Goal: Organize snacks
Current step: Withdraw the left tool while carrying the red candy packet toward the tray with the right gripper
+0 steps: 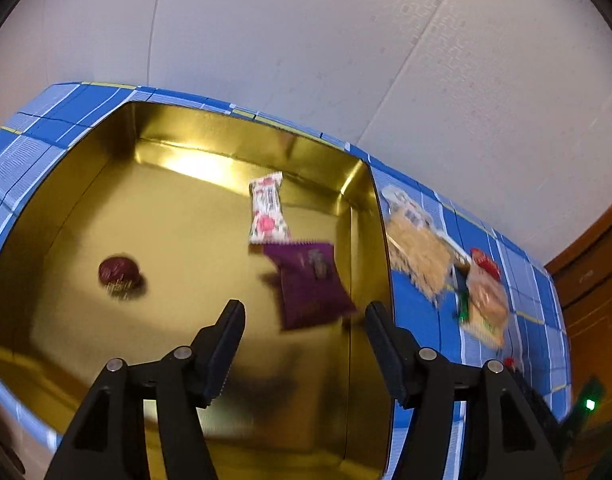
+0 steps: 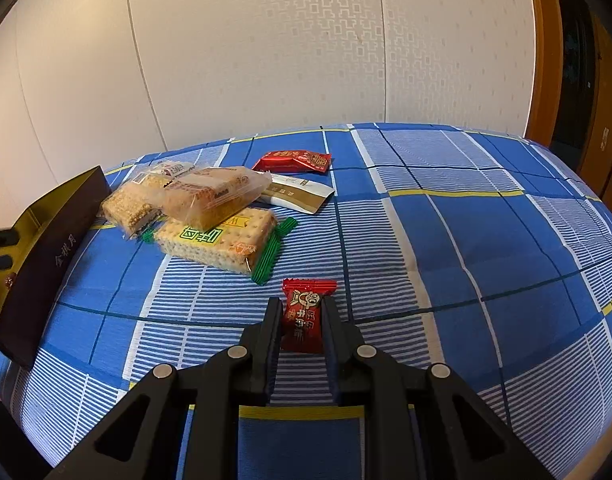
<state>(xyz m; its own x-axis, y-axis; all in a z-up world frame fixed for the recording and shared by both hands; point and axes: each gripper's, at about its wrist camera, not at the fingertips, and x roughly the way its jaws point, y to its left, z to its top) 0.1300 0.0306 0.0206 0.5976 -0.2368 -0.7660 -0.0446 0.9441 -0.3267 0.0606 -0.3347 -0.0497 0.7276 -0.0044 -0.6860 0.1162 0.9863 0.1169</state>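
Observation:
My left gripper [image 1: 305, 306] hovers open above a gold-lined tin [image 1: 86, 200] with nothing between its fingers. A blurred purple packet [image 1: 310, 284] is just beyond the fingertips, inside the tin. Also in the tin lie a white-and-pink packet [image 1: 268, 210] and a round dark red candy [image 1: 118, 272]. In the right wrist view, my right gripper [image 2: 301, 301] is shut on a red wrapped candy [image 2: 302, 320] down at the blue checked cloth [image 2: 466, 240]. The tin [image 2: 46, 248] stands at the left edge of that view.
On the cloth lie a green-edged cracker pack [image 2: 218, 244], an orange cake pack [image 2: 210, 196], a grain bar [image 2: 130, 204], a white-and-gold packet [image 2: 298, 194] and a red packet [image 2: 294, 160]. A pale wall is behind and a wooden door frame [image 2: 546, 60] at the right.

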